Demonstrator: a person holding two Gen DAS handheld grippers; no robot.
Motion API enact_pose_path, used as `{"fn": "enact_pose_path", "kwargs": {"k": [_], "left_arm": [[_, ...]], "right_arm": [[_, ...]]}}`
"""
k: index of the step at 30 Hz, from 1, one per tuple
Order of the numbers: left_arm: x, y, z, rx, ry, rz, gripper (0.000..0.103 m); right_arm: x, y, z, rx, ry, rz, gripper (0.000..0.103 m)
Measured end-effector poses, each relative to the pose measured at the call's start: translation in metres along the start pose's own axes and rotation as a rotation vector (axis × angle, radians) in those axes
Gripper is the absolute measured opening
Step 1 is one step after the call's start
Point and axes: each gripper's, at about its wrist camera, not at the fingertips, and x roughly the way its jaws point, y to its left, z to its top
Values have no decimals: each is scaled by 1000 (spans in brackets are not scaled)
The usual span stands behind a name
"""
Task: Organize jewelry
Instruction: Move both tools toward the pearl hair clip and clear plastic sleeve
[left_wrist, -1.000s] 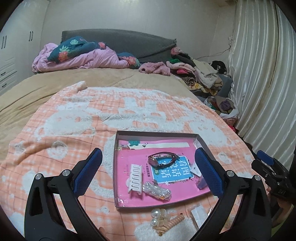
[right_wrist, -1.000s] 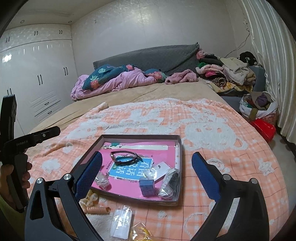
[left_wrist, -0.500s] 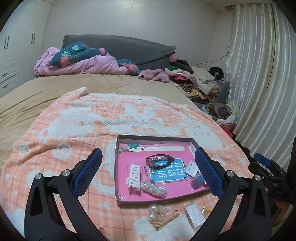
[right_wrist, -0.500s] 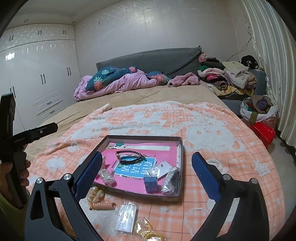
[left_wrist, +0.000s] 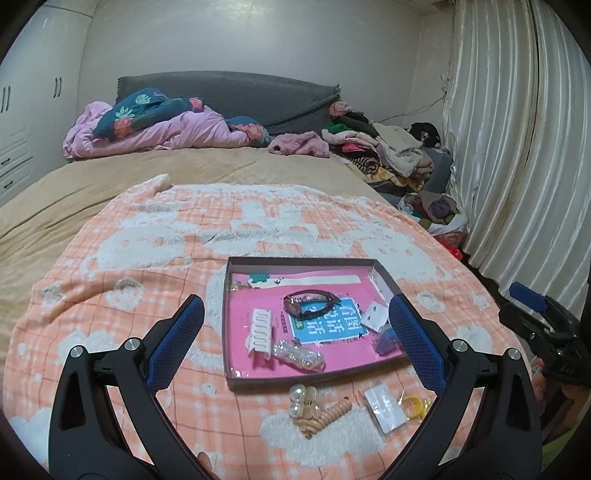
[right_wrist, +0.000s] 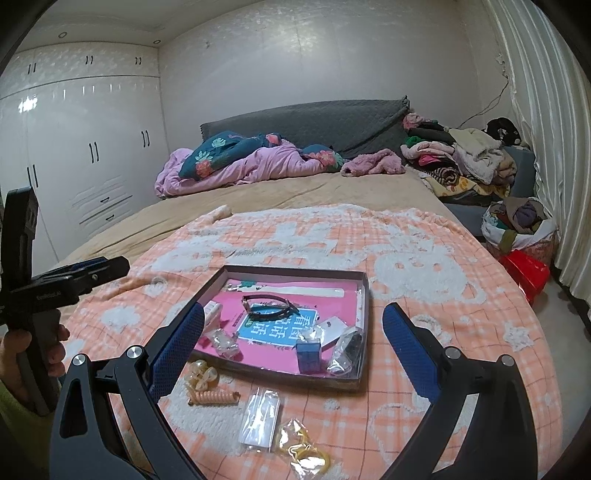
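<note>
Both grippers, left (left_wrist: 295, 328) and right (right_wrist: 293, 330), jaws wide, empty. Grab the spiral hair tie (right_wrist: 214, 398) low, then drop it in the tray (right_wrist: 364, 332).

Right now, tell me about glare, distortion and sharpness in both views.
Left wrist view: strong fisheye bending, curtain curves, dark vignette corners, tray and watch sharp. Right wrist view: same warping, ceiling light glares on the glossy wardrobe, plastic packets shine faintly, light soft and even, shadows weak.
</note>
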Motion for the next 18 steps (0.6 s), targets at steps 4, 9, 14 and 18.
{"fn": "enact_pose_path", "kwargs": {"k": [4,9,14,18], "left_arm": [[-2,-2,-10,15,24,18,93],[-5,-2,-22,31,48,42,94],[-8,0,-30,33,65,60,94],[-8,3,-38,32,84,67,93]], "right_arm": [[-3,5,-5,-14,14,6,97],[-6,11,-14,-30,32,19,97],[-6,18,-20,-46,52,35,97],[-4,25,-28,-67,73,40,97]]}}
